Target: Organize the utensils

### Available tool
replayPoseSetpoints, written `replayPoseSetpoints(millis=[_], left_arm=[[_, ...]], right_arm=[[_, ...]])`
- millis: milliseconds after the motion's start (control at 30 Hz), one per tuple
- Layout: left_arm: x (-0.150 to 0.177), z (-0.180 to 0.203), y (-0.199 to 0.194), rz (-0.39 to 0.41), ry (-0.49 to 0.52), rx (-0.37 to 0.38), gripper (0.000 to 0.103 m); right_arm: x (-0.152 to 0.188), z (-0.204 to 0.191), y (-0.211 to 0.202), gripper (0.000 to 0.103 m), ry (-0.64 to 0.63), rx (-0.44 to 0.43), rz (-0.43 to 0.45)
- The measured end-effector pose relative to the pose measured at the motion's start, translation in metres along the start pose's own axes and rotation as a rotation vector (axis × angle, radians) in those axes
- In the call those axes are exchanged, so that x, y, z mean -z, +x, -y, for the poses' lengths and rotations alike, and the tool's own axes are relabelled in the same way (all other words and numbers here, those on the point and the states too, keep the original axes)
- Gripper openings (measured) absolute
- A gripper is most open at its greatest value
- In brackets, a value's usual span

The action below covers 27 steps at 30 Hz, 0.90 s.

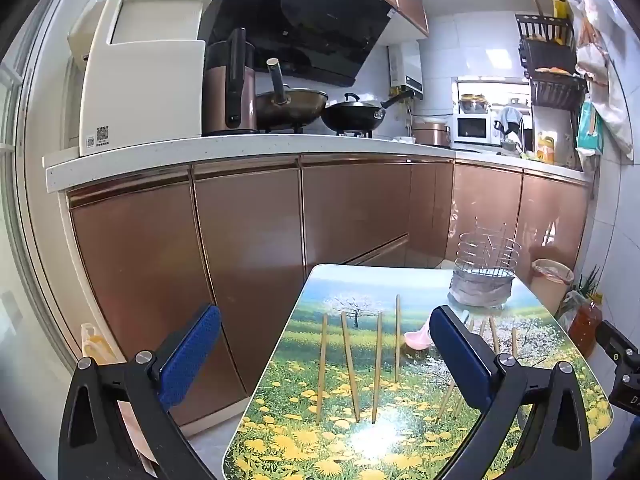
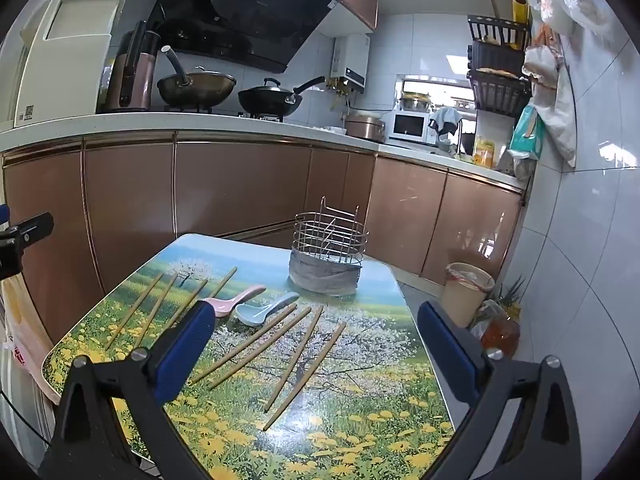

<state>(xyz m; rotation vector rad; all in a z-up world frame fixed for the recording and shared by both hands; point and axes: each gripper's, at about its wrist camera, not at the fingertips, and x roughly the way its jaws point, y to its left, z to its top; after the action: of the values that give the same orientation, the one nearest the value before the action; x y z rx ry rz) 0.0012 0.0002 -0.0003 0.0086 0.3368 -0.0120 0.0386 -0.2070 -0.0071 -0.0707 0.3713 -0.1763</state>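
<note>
Both my grippers hang above the near end of the table (image 2: 400, 280), and neither holds anything. My left gripper (image 1: 326, 354) has its blue pads (image 1: 192, 356) spread wide, over the table's left edge. My right gripper (image 2: 316, 354) is just as wide, over the middle of the near edge.

Four chopsticks (image 2: 154, 310) lie side by side, slightly apart, along the left edge. Four more chopsticks (image 2: 280, 354) lie fanned across the middle of the table. Between the two groups, toward the far edge, a pink spoon (image 2: 236, 298) and a pale blue spoon (image 2: 266, 308) lie side by side with bowls toward me; whether they touch, I cannot tell.

The wire utensil holder (image 2: 328, 240) stands upright near the far right corner, seated in a grey base (image 2: 322, 276). Past that corner, a beige bin (image 2: 466, 292) stands on the floor.
</note>
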Motion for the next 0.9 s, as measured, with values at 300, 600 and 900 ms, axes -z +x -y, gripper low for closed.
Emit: replayPoseSetpoints(millis=[300,600,900], left_arm=[[-0.009,0.001,0.010,-0.011,0.022,-0.040,0.103],[0.001,0.000,0.007,-0.017,0.008,-0.061,0.103],[-0.002,-0.003,0.015,-0.040,-0.014,-0.081,0.103]], right_arm=[[0.004,0.002,0.012,0.102,0.009,-0.013,0.001],[0.008,0.003,0.020,0.102,0.018,-0.024,-0.012],[0.012,0.007,0.029,0.102,0.037,-0.042,-0.022]])
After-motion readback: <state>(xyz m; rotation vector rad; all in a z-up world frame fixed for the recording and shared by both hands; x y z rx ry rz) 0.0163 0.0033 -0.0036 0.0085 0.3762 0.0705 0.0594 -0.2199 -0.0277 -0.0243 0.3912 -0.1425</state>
